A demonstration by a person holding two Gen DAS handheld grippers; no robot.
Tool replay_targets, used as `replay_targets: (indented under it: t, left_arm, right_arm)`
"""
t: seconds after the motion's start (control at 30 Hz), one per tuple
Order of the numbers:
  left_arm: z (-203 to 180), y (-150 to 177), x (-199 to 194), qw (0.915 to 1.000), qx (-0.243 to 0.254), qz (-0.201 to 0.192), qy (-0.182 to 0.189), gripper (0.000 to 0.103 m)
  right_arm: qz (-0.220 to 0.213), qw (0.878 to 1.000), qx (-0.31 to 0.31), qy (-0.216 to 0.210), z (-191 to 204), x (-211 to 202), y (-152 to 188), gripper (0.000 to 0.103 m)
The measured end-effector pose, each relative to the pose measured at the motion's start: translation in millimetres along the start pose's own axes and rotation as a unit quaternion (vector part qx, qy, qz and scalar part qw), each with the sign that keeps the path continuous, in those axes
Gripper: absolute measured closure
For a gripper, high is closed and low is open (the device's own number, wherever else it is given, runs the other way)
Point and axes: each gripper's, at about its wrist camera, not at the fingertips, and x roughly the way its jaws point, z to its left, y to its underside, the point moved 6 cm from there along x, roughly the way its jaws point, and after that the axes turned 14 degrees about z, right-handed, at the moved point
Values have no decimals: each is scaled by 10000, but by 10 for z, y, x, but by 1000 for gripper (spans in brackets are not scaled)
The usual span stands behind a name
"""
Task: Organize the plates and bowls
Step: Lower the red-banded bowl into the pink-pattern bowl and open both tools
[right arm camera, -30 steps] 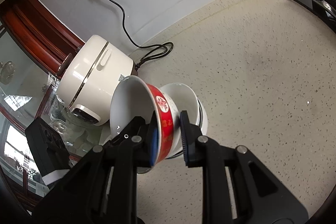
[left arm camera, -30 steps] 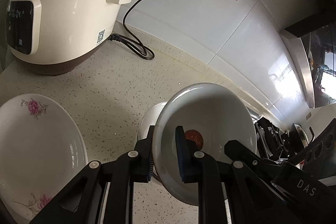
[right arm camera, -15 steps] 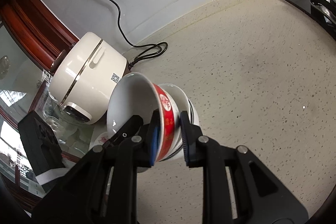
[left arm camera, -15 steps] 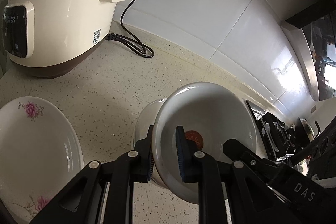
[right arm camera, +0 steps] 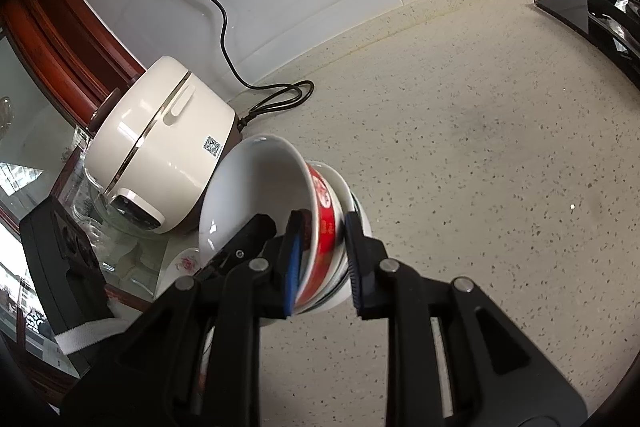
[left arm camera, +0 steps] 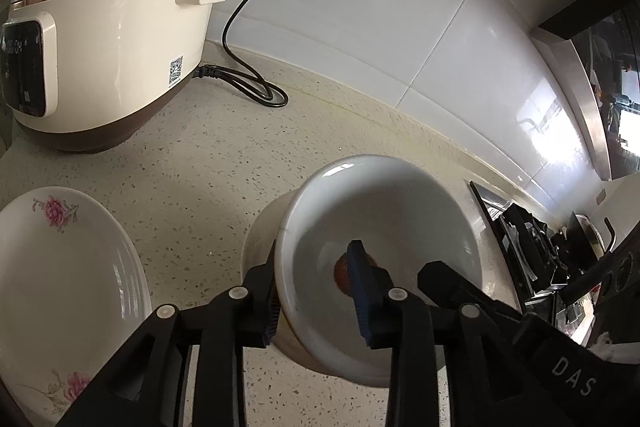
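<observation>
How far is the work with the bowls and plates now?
Done: the red bowl sits tilted in the white bowl on the counter. In hand: the left tool straddles its rim with jaws open; the right tool is at the same rim, grip unclear. Left: level the bowl, withdraw, then probably deal with the flowered plate lying apart.

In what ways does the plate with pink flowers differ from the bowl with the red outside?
The floral plate is shallow; the red bowl is deep. The plate lies flat on the countertop, while the bowl sits tilted in a white bowl. The plate carries pink flowers; the bowl is red outside. Both are white and glossy inside.
</observation>
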Motion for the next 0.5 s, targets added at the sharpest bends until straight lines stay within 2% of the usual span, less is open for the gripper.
replay_targets:
  t: [0.07, 0.13, 0.2, 0.3, 0.37, 0.47, 0.5]
  left_arm:
    - [-14, 0, -19, 10000, 21, -59, -6, 67]
    - [-6, -5, -55, 9999, 3, -129, -64, 54]
    - [-6, -14, -82, 9997, 18, -226, -34, 50]
    - [-17, -15, -70, 9998, -22, -189, 104, 46]
    - [-7, -13, -76, 9996, -88, -176, 226, 44]
    - [7, -21, -153, 9986, -171, -200, 461, 35]
    - [29, -34, -197, 9981, -221, -269, 510, 29]
  right_arm:
    - [-73, 10000, -19, -2, 3, -31, -9, 76]
    - [-135, 9999, 1, 23, -4, -65, -22, 75]
    - [-188, 9998, 9, 1, -8, -100, -31, 70]
    - [-235, 9997, 76, -56, -43, -142, -36, 58]
    - [-325, 9992, 166, -180, -84, -182, -38, 41]
    - [-494, 9982, 283, -204, -148, -263, -51, 35]
    - [-506, 9980, 316, -220, -171, -279, -56, 34]
